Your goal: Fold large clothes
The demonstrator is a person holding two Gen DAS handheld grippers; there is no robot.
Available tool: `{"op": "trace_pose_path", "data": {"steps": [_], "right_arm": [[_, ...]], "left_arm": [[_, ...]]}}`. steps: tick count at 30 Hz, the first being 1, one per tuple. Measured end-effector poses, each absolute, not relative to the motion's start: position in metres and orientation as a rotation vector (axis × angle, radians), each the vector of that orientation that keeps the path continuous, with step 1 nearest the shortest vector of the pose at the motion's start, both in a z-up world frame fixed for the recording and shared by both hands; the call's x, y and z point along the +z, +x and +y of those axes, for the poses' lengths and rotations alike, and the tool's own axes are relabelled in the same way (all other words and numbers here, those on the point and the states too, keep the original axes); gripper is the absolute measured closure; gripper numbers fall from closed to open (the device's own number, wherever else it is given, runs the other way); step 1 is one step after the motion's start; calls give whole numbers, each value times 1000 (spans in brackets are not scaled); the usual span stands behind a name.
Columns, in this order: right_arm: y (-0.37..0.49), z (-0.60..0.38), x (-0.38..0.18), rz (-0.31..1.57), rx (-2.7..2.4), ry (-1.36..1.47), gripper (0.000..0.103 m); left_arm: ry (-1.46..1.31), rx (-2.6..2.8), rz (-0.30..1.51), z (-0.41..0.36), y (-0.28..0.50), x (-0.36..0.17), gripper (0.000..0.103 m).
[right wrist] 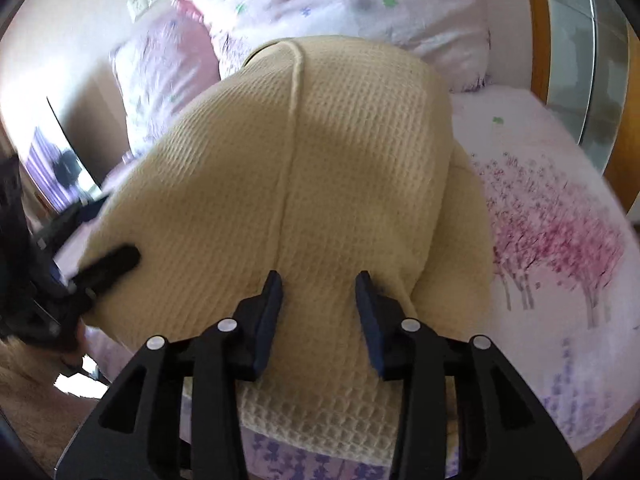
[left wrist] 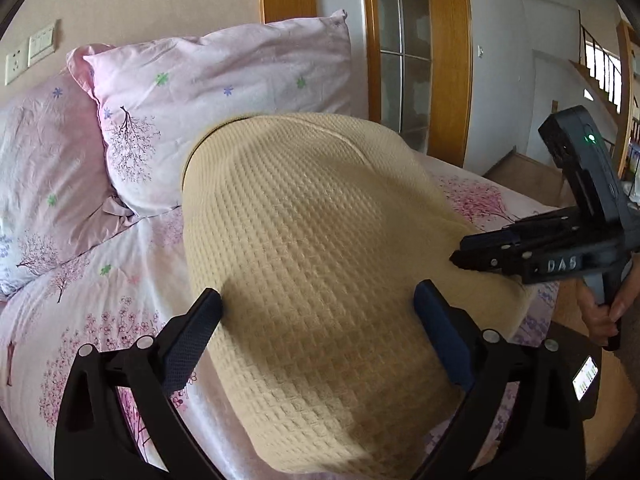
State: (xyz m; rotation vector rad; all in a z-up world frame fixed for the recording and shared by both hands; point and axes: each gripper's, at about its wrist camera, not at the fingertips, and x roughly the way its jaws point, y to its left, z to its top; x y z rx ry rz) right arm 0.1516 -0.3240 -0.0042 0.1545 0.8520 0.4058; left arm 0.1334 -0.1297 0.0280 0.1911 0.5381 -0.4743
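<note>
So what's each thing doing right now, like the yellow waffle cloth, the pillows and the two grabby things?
Beige waffle garment: folded over, lying on the bed, layers stacked.
Left hand-held gripper: open, fingers astride the garment's near edge, not pinching.
Right hand-held gripper: partly open, over the garment's edge, no cloth pinched.
Pillows: two, propped at the head of the bed, wrinkled.
Floral bedsheet: spread flat under the garment.

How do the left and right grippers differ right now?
The left gripper has its jaws spread wide across the beige waffle-knit garment; the right gripper has its jaws set much narrower, near the garment's raised seam. Both point down at the garment on the bed, neither visibly pinching cloth.
</note>
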Motion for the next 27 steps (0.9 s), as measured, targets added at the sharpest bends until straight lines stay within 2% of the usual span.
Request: {"op": "trace_pose_path", "data": {"steps": [3,6,8,12,17,22,24,26,27], "right_arm": [[145,-324,18,812,394,156,64],[131,-320,39,728,395,119,56],[126,-313,35,738,386,77,49],[133,-310,-3,834,372,87,46],[131,-332,28,776,408,223,45],[175,-335,54,819,348,226,41],[197,-333,61,849,329,222,38],[216,-334,61,875,336,238,27],[223,-335,58,899,333,252,27]], "left_arm": [[171,-474,508,-123,127,43,6],[198,-475,452,-123,111,53,6],[228,-486,468,-129,106,48,6],[222,-504,519,-137,112,32,4],[59,-575,507,-113,110,58,5],[-20,-461,524,-88,156,85,4],[-42,-414,589,-85,182,84,4],[-45,-387,646,-85,202,79,4],[-29,-362,670,-87,212,75,4]]}}
